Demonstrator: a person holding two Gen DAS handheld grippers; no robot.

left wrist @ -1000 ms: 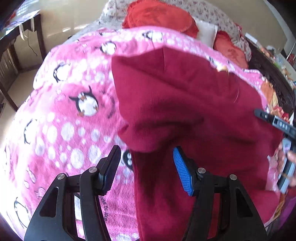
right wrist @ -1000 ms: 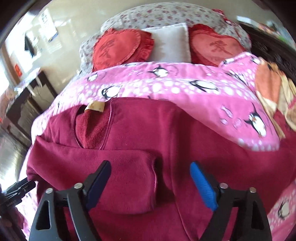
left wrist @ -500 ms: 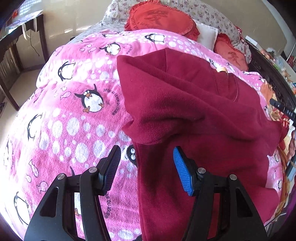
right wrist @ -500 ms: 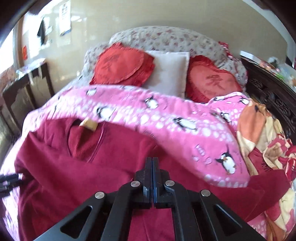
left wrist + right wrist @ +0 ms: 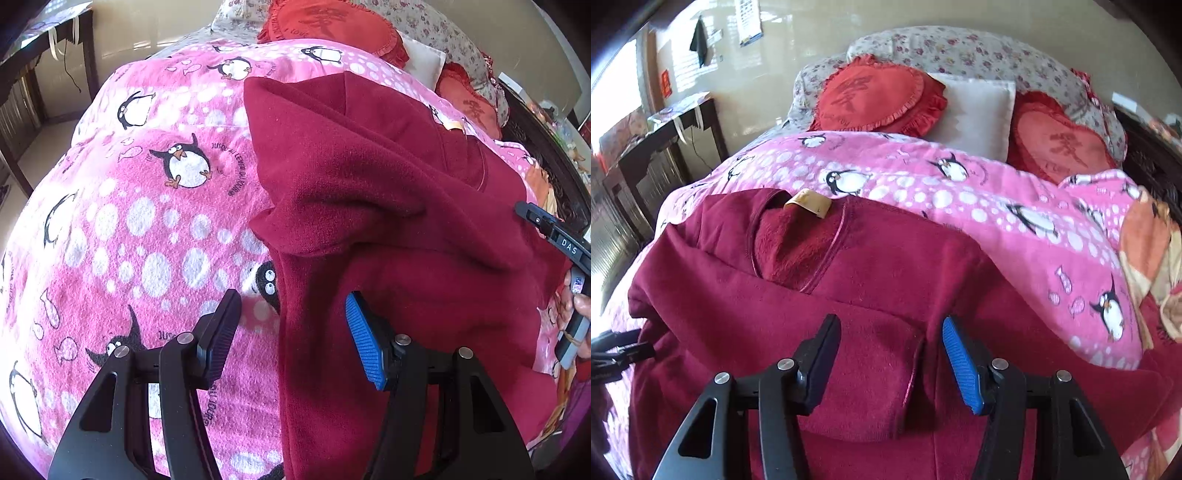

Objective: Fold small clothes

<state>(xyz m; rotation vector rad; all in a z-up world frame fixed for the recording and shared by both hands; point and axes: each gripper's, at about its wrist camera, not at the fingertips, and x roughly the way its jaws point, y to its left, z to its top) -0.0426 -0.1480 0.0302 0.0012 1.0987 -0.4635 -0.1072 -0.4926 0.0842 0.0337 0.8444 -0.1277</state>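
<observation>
A dark red fleece sweater (image 5: 388, 192) lies spread on a pink penguin blanket (image 5: 129, 206), one sleeve folded across its body. In the right wrist view the sweater (image 5: 879, 277) shows its neck opening and a tan label (image 5: 809, 201). My left gripper (image 5: 291, 332) is open and empty, straddling the sweater's left edge. My right gripper (image 5: 890, 350) is open and empty just above the folded sleeve's cuff (image 5: 871, 380). The right gripper also shows at the right edge of the left wrist view (image 5: 554, 232).
Red heart cushions (image 5: 875, 96) and a white pillow (image 5: 979, 107) lie at the head of the bed. An orange patterned cloth (image 5: 1145, 243) lies at the right. A dark wooden desk (image 5: 665, 140) stands left of the bed, and a dark carved bed frame (image 5: 546, 162) is at the right.
My right gripper was shut half a second ago and is now open over the folded sleeve cuff. The left gripper has stayed open at the sweater's left edge.
</observation>
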